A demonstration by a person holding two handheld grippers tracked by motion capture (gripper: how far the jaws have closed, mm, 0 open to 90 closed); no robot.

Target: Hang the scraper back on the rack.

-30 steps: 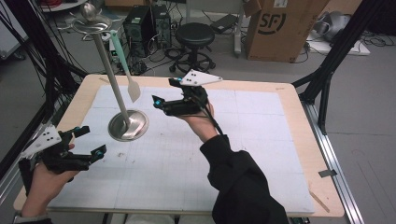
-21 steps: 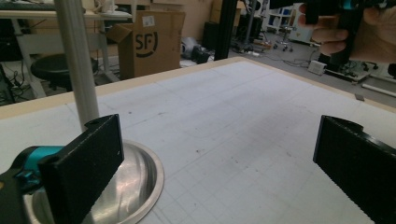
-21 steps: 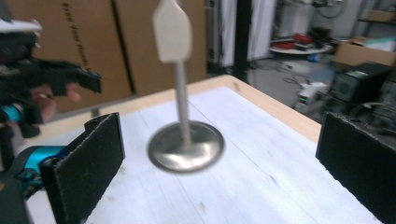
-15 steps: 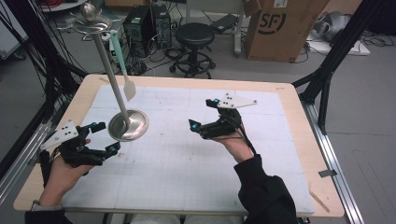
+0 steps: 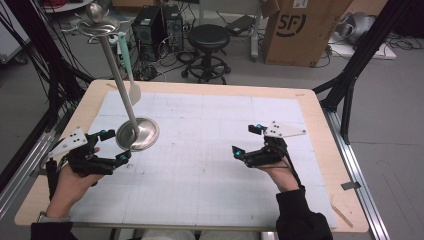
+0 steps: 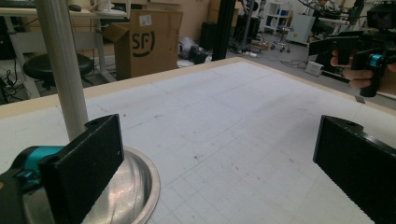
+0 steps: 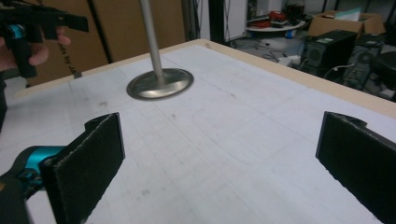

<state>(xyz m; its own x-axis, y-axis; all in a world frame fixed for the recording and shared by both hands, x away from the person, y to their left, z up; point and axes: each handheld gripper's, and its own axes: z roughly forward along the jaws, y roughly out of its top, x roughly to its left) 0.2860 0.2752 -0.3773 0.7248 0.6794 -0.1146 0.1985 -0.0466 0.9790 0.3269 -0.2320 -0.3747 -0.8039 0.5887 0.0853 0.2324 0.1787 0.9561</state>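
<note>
A metal stand has a round base [image 5: 141, 134] on the white mat and a slanted pole [image 5: 118, 80] up to a top ring [image 5: 97, 25]. From that ring hangs a teal-handled spatula [image 5: 131, 82]. My left gripper [image 5: 114, 146] is open just left of the base, which sits by its left jaw in the left gripper view, stand base [image 6: 137, 186], left gripper [image 6: 219, 172]. My right gripper [image 5: 245, 140] is open over the mat's right half with nothing between its jaws. In the right gripper view, the right gripper [image 7: 219, 163] faces the stand base [image 7: 161, 84] from farther off.
The white gridded mat [image 5: 210, 150] covers a wooden table [image 5: 320, 130]. Behind the table are a black stool [image 5: 209, 37], computer towers [image 5: 157, 25] and a cardboard box [image 5: 295, 30]. Black frame posts [image 5: 350, 85] stand at the right.
My right gripper has pulled back from beside the stand to the mat's right half. My left gripper has moved forward and right, up to the stand's base.
</note>
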